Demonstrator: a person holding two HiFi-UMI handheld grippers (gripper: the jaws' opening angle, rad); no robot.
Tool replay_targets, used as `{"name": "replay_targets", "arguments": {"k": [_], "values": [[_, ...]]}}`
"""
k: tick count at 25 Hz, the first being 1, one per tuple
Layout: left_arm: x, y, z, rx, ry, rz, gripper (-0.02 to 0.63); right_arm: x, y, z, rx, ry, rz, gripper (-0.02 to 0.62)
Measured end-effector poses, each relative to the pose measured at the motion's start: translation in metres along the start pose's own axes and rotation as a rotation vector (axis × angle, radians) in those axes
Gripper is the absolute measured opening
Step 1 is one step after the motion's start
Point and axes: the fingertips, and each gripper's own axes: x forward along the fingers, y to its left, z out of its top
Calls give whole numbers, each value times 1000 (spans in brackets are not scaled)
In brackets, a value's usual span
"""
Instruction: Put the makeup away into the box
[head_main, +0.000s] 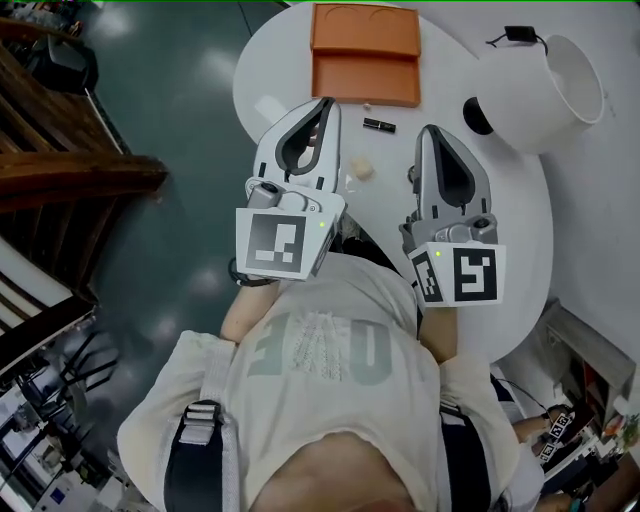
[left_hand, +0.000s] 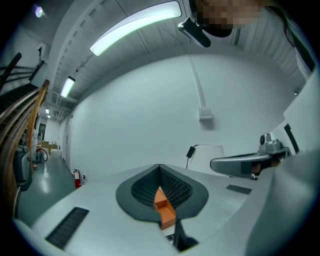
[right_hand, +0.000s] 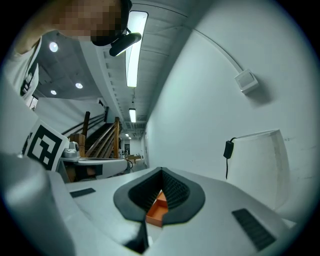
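Left gripper (head_main: 328, 103) and right gripper (head_main: 428, 131) shut, empty.
Dark tube (head_main: 379, 124), probably lipstick, lies crosswise between their tips; orange box (head_main: 365, 60) just beyond.

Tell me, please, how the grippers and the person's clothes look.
Both the left gripper and the right gripper have light grey shells tapering to a point, with black ribbed pads lining a teardrop opening. Each carries a white cube with black square markers and a green light. The person wears a pale T-shirt with faded lettering and dark straps.

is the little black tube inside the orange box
No, the black tube lies on the white table just outside the open orange box.
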Motion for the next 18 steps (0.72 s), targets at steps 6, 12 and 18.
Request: {"name": "replay_targets", "arguments": {"k": [6, 12, 18], "values": [[16, -4, -7, -4, 15, -38, 6, 13, -7, -10, 6, 29, -10, 5], [24, -15, -60, -94, 197, -168, 51, 20, -10, -25, 20, 73, -3, 5], [16, -42, -170, -148, 494, -347, 284, 15, -12, -48, 34, 150, 2, 5]]}}
